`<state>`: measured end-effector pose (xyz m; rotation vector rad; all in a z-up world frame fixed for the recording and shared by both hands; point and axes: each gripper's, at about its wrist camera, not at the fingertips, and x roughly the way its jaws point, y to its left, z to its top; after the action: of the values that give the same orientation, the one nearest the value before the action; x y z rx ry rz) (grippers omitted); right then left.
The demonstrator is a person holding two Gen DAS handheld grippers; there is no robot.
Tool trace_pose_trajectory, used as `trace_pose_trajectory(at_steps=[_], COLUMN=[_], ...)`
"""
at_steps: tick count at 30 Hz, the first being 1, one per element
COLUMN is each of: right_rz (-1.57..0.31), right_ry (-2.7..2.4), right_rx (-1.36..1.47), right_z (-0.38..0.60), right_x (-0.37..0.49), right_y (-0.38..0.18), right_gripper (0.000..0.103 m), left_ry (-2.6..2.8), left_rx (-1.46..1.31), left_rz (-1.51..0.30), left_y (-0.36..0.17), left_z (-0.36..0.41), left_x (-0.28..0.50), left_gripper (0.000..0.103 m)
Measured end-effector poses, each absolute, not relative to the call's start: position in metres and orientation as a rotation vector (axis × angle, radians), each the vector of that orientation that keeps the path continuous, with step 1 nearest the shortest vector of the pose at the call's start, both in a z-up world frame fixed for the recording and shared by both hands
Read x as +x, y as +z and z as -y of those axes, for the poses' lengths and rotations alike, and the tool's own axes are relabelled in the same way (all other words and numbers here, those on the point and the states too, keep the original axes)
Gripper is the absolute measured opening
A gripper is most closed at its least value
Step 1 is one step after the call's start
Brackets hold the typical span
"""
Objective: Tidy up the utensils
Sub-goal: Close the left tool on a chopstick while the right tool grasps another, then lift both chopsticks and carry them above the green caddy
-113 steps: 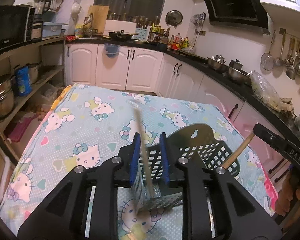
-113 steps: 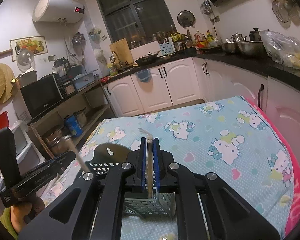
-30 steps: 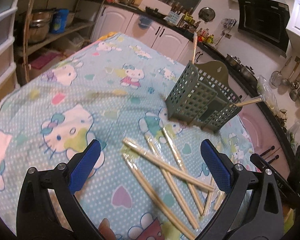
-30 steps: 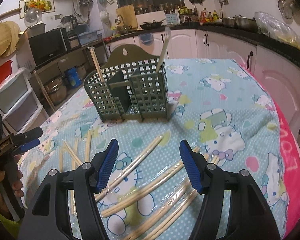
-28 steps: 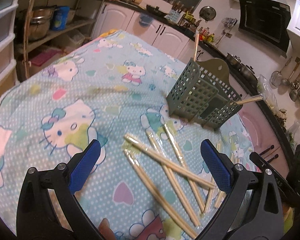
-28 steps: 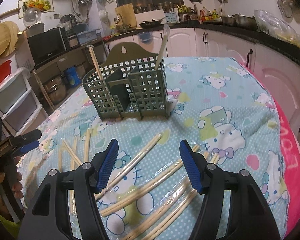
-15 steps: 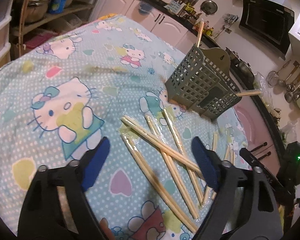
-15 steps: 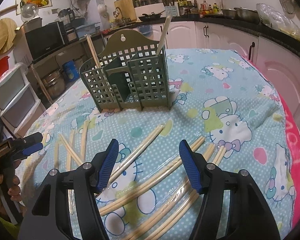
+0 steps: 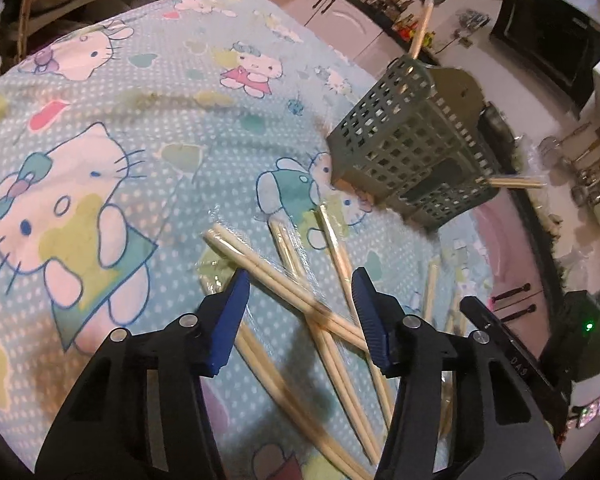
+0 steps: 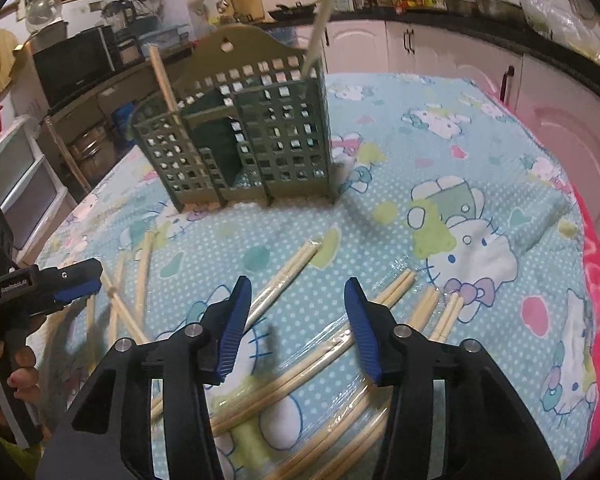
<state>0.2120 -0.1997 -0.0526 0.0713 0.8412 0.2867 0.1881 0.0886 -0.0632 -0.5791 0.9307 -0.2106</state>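
Observation:
A green slotted utensil holder (image 10: pixel 240 136) stands on the table; it also shows in the left wrist view (image 9: pixel 412 152). One wrapped chopstick pair leans out of each end of it (image 10: pixel 162 80) (image 10: pixel 318 36). Several wrapped chopstick pairs lie scattered on the cloth in front (image 10: pixel 284 276) (image 9: pixel 284 280). My left gripper (image 9: pixel 300 312) is open and empty, low over crossed pairs. My right gripper (image 10: pixel 296 316) is open and empty, low over another group of pairs (image 10: pixel 340 352). The left gripper also shows at the left of the right wrist view (image 10: pixel 76 276).
The table wears a Hello Kitty cloth (image 10: pixel 460 208) with a pink edge at the right (image 10: pixel 596 280). White kitchen cabinets (image 10: pixel 420 48) and a black counter stand behind. Shelves with pots and a microwave (image 10: pixel 76 64) stand to the left.
Both grippers let go of the pairs they put in the holder, pulled back and opened. In the last second both have dropped closer to the loose pairs; the left jaws have narrowed.

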Motion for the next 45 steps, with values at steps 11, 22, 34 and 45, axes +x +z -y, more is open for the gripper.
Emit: trace_pose_trajectory(at_steps=[11, 22, 34, 45], right_rz=[-0.945, -0.999, -0.951, -0.821], right_ry=[0.294, 0.246, 0.266, 0.383], right_rx=[0.113, 0.157, 0.232, 0.260], right_z=[0.195, 0.185, 0.196, 0.199], right_x=[0.245, 0.279, 0.281, 0.256], right_y=[-0.068, -0.075, -0.061, -0.013], right_gripper=[0.041, 0.028, 0.008, 0.007], left_ry=[-0.123, -0.096, -0.090, -0.148], left_rx=[-0.588, -0.582, -0.552, -0.523], left_rz=[-0.937, -0.941, -0.926, -0.818], left_y=[-0.068, -0.069, -0.064, -0.023], left_z=[-0.100, -0.107, -0.109, -0.107], left_x=[0.215, 0.228, 0.231, 0.214], left_gripper=[0.029, 0.020, 0.005, 0.001])
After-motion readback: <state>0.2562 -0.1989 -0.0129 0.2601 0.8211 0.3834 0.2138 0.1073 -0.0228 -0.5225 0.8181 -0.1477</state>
